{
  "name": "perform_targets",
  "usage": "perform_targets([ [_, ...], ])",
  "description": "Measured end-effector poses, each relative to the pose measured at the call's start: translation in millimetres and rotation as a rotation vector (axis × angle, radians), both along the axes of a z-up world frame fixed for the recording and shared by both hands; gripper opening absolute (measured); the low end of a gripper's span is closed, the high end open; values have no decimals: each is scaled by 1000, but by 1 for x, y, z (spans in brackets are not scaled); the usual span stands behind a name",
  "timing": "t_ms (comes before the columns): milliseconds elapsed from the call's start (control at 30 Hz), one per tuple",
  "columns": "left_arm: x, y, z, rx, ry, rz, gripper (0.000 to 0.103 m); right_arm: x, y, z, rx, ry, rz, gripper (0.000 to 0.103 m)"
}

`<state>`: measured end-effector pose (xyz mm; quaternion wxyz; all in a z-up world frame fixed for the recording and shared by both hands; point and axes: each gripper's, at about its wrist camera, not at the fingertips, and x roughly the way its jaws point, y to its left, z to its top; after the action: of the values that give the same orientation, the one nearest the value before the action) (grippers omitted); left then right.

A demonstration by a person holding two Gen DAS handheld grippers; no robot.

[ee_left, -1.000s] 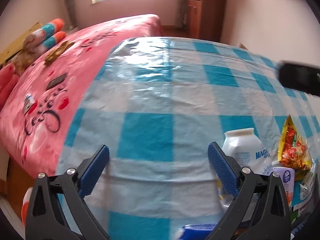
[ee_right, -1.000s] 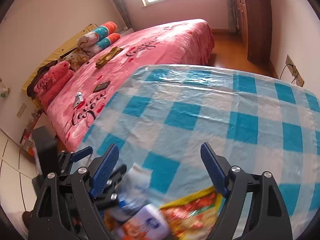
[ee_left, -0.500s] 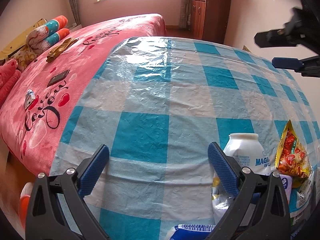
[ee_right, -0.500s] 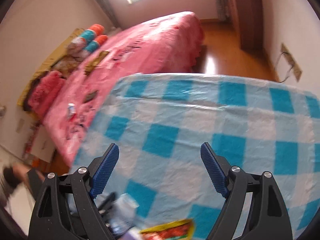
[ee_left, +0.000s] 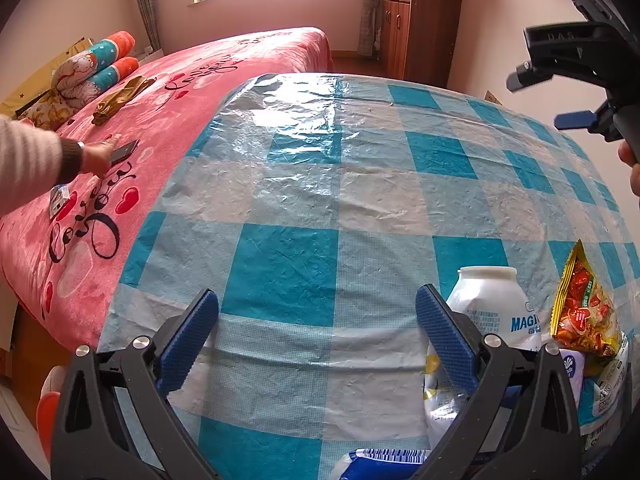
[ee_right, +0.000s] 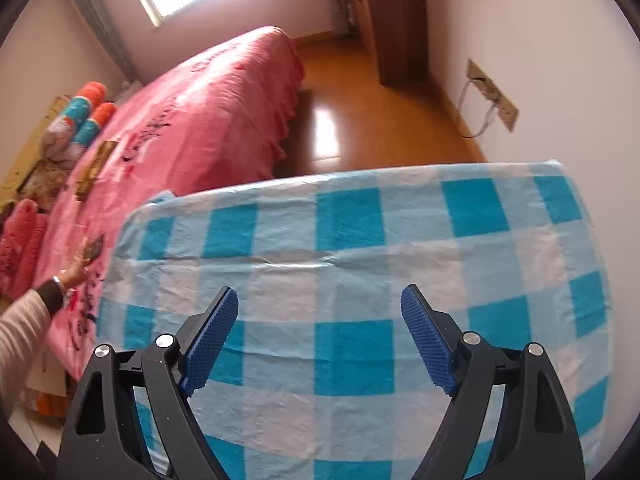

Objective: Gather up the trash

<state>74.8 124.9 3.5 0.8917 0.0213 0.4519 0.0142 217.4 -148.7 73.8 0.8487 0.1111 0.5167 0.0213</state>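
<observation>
While the left gripper point(ee_left: 316, 336) hangs wide open and empty with the trash pile point(ee_left: 532, 344) just right of its jaws, the right gripper point(ee_right: 320, 336), equally wide and empty, has swung off it over bare desk point(ee_right: 360, 240), so nothing's collected yet.

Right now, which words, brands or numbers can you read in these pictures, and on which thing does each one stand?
"MAGI", cut off by the picture's crowding: on the white plastic bottle.
Black cursive lettering on the pink bedspread: too distorted to read surely.
Orange snack packet: print too small to read.
Small print on the wrappers below the packet: too small to read.
Right wrist view: no readable text.
</observation>
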Motion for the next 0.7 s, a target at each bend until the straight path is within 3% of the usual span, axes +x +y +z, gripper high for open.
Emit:
perform_targets([
  [167,6,2,0,0,2,-11,99,-12,10,-7,-124,68,19,83],
  [367,6,3,1,1,2,-18,99,-20,20,-22,-164,87,53,83],
  [500,7,3,2,0,2,-18,99,-19,28,-32,-137,98,80,83],
  [700,7,2,1,0,2,-17,99,-22,31,-23,-76,57,117,83],
])
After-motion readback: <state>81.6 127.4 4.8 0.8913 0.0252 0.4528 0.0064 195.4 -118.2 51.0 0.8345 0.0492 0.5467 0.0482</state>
